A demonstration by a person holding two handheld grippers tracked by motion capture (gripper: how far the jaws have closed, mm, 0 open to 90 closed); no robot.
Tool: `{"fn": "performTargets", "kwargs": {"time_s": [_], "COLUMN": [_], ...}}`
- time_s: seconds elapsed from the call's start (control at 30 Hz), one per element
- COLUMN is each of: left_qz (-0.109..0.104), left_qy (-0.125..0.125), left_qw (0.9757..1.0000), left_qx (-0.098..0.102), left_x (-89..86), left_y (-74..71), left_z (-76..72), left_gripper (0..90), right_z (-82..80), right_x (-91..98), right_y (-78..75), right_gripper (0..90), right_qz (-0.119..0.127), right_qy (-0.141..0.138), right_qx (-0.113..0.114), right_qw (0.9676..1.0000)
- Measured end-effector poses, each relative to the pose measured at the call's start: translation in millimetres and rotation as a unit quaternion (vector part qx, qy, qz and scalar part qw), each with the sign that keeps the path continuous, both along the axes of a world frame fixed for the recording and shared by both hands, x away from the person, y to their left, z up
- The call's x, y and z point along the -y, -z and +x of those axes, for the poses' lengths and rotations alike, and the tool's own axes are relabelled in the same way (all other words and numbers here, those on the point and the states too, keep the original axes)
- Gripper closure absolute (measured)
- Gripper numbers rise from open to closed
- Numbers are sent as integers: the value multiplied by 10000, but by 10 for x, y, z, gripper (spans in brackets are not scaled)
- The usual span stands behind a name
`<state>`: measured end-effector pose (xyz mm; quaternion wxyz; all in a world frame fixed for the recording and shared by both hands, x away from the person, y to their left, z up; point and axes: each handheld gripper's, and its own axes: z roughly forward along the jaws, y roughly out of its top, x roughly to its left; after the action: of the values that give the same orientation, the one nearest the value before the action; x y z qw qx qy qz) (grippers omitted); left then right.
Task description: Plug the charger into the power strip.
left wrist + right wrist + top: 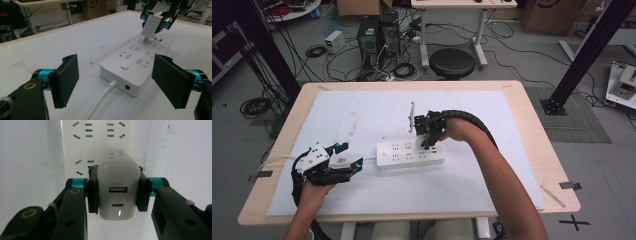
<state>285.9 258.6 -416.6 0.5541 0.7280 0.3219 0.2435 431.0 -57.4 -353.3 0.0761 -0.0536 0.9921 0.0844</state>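
A white power strip (409,154) lies on the white mat, with its cable (100,102) leading off its near end. My right gripper (430,137) is shut on a white USB charger (117,192), its pads pressing the charger's two sides. The charger (151,26) hangs tilted over the far sockets of the strip (132,65). Its metal prongs reach down to the strip's top face; I cannot tell whether they are inside a socket. My left gripper (117,82) stands open just short of the strip's cable end, its pads (65,80) touching nothing.
The white mat (362,115) covers most of the wooden table (532,125). Beyond the table's far edge are a black stool (452,62), computer towers and floor cables. A black frame post stands at each far side.
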Motion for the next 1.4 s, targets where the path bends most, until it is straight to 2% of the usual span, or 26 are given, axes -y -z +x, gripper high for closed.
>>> {"fn": "performTargets", "kwargs": {"time_s": [0.13,0.37,0.47,0.5,0.57,0.67,0.7,0.83,0.9,1.13,1.3,1.4], "left_qz": [-19,-37,-87,-94,-103,-110,-120,-83,-83,-97,-65,-87], "left_qy": [12,33,27,16,-1,-6,-8,8,29,12,9,3], "left_qw": [10000,10000,10000,10000,9999,9999,9999,10000,10000,10000,10000,10000], "left_qx": [2,15,16,9,36,31,29,-7,22,14,-2,-10], "left_x": [18,56,61,58,42,26,26,43,53,78,81,85], "left_y": [5,24,34,35,32,33,37,35,25,39,35,25], "left_z": [3,12,13,9,-5,-14,-11,6,7,-9,-10,-12], "left_gripper": [218,218,218,218,218,218,218,218,218,218,218,218], "right_z": [0,24,3,-5,6,20,30,28,47,31,57,49], "right_x": [-78,-147,-238,-277,-300,-281,-289,-309,-321,-310,-235,-208], "right_y": [13,14,36,110,113,111,118,124,130,134,144,146], "right_gripper": [632,634,634,635,635,636,636,637,637,635,628,622], "right_qz": [-136,-235,-382,-621,-601,-593,-561,-618,-634,-637,-285,-196], "right_qy": [40,98,110,91,58,159,69,124,39,147,83,94], "right_qx": [8,-71,-15,43,7,-107,-71,-112,-111,-130,-161,-153], "right_qw": [9999,9996,9992,9980,9982,9981,9984,9979,9979,9978,9994,9996]}}
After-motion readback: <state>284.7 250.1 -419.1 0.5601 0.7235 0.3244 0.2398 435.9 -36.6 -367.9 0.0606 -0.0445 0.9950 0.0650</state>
